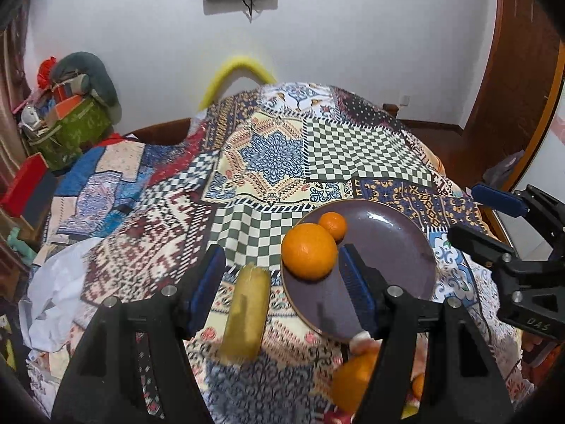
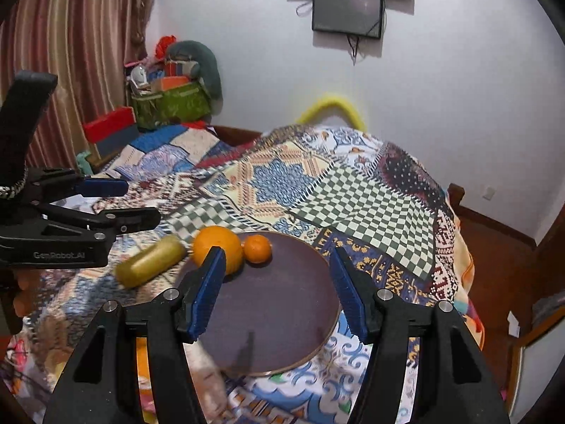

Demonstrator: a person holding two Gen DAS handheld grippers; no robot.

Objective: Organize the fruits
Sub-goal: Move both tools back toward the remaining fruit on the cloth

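Patchwork cloth [image 1: 148,247]; only left view shows perhaps another orange [image 1: 353,381]; both fingers released.

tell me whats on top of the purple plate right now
On the purple plate sit a large orange and a smaller orange, touching, at its far-left rim. The rest shows bare, though gripper fingers hide strips of it.

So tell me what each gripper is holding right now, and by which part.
Nothing is held. The left gripper and right gripper both have open jaws with nothing pressed between them; the two oranges sit on the plate.
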